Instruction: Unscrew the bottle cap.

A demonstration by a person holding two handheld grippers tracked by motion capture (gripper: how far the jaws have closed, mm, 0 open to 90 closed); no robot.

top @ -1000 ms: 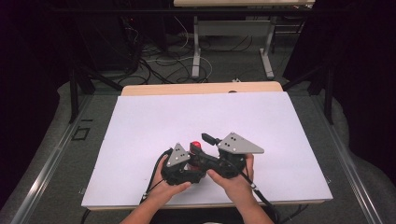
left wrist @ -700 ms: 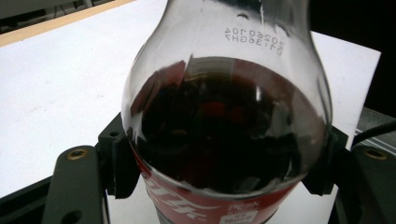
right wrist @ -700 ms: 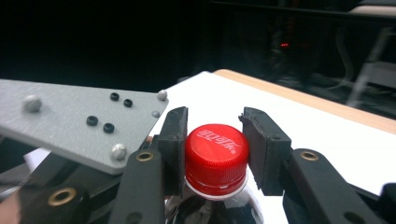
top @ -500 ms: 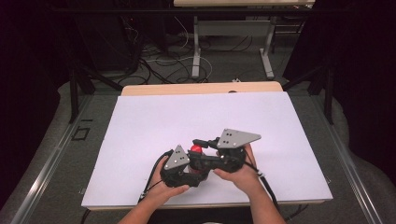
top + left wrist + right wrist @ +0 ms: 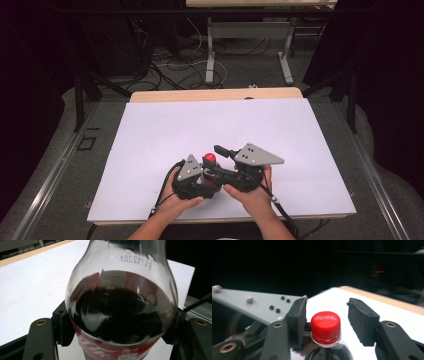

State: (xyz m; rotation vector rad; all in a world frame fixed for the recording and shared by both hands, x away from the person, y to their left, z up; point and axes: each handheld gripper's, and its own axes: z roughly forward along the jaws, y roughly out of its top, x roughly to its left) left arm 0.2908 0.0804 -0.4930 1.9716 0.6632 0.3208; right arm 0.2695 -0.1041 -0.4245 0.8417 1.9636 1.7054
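A cola bottle (image 5: 120,315) with dark drink and a red label stands on the white table. My left gripper (image 5: 120,332) is shut on its body, one pad (image 5: 63,327) pressing each side. The bottle's red cap (image 5: 325,326) sits between the jaws of my right gripper (image 5: 327,320), whose jaws have just been opening. One finger (image 5: 297,320) stands close beside the cap and the other finger (image 5: 362,320) stands clear of it. In the high view both hands meet near the front edge, with the left gripper (image 5: 200,176) and the right gripper (image 5: 218,160) at the red cap (image 5: 209,158).
The white sheet (image 5: 200,125) covers the table, with a wooden edge (image 5: 215,94) at the far side. Cables trail from both grippers over the front edge. Beyond the table are a dark floor, table legs and loose cables.
The right hand has shifted slightly around the cap. The left gripper and the bottle have stayed where they were.
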